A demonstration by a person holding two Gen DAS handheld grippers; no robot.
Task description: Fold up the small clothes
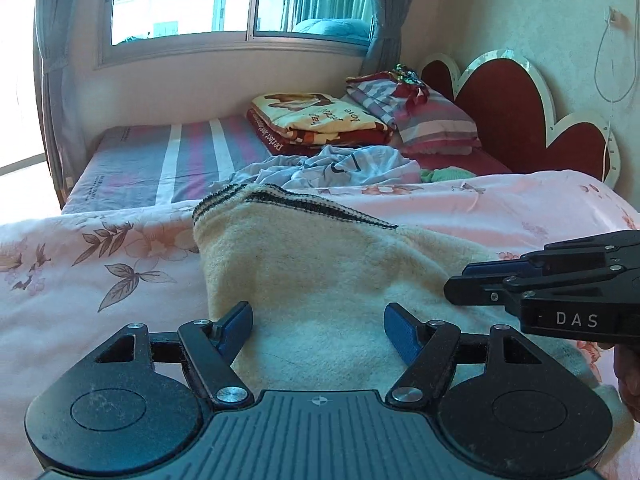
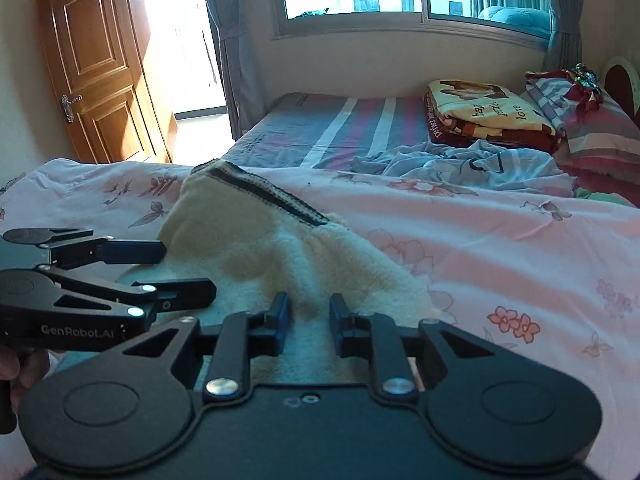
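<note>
While over the cream garment [image 1: 320, 280], left fingers [image 1: 236, 320] wide, right fingers [image 2: 280, 312] narrowly apart, both empty.

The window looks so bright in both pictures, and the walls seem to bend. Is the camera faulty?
No fault. Left wrist view: the window is washed out by daylight and the frame bows, fisheye distortion. Right wrist view: the door leans and curves, sunlight beside it glares white, yet the cream garment stays readable.

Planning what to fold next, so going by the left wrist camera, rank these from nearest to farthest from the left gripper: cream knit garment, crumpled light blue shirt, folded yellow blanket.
1. Cream knit garment, directly under the left gripper.
2. Crumpled light blue shirt, mid-bed beyond it.
3. Folded yellow blanket, far end below the window.
</note>
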